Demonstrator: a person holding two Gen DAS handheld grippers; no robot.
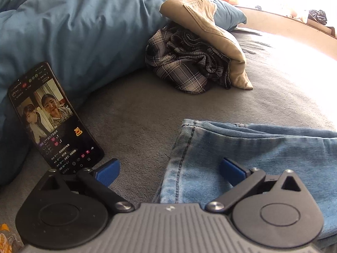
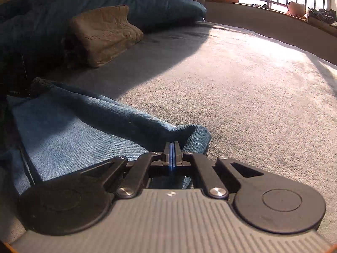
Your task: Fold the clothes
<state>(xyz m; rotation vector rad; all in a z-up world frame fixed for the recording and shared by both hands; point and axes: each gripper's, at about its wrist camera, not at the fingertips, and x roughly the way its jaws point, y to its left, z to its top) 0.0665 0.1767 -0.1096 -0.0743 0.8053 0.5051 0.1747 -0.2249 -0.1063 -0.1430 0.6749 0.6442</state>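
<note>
Left gripper (image 1: 170, 171) spread wide over jeans (image 1: 242, 154) hem. Right gripper (image 2: 172, 155) pinched onto jeans' far fold. Phone (image 1: 54, 118) left of jeans.

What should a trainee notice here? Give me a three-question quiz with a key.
1. True or false: the left hand-held gripper is open above the jeans.
2. What leans against the blue duvet? A) a phone B) a book C) a lamp
3. Fill in: the plaid garment lies partly under a ____ garment.

Key: 1 true. 2 A, the phone. 3 beige. Note: the right hand-held gripper is shut at the jeans' edge; a grip on the fabric is unclear.
</note>
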